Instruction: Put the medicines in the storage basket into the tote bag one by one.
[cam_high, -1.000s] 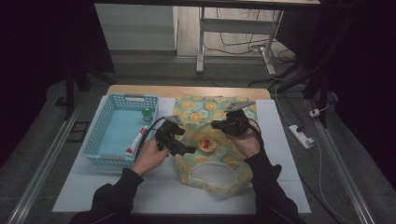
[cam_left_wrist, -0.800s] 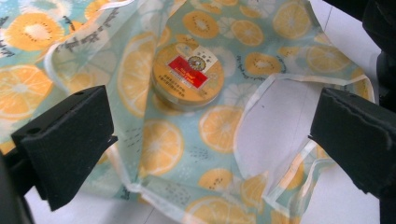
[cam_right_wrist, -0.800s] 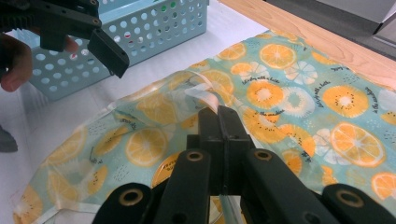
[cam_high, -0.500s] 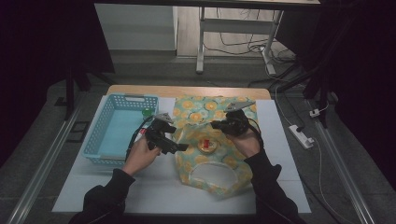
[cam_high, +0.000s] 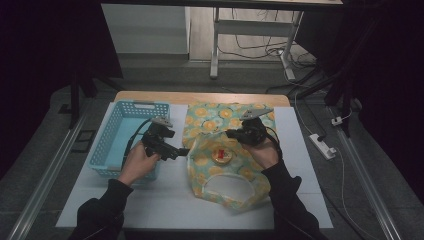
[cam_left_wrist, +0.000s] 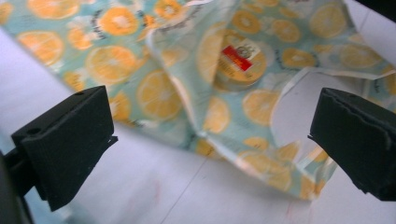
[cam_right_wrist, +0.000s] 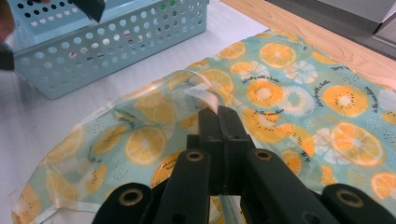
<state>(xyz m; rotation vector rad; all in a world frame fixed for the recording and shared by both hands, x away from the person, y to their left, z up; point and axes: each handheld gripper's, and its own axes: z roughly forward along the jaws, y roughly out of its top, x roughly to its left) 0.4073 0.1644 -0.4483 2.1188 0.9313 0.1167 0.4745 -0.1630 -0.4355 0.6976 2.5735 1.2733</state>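
A blue basket (cam_high: 116, 142) stands at the left of the white table (cam_high: 165, 195), with small items inside that are too blurred to name. Just right of it, the left gripper (cam_high: 175, 150) hangs with its jaws wide apart and nothing between them, pointing toward the bag (cam_high: 225, 170). The bag, printed with orange slices, lies at the table's middle, its near end open. A round tin (cam_high: 220, 155) with a red label sits inside it, seemingly seen through the thin film. The right gripper (cam_high: 235, 134) is clamped on the bag's upper edge, lifting that fold off the table.
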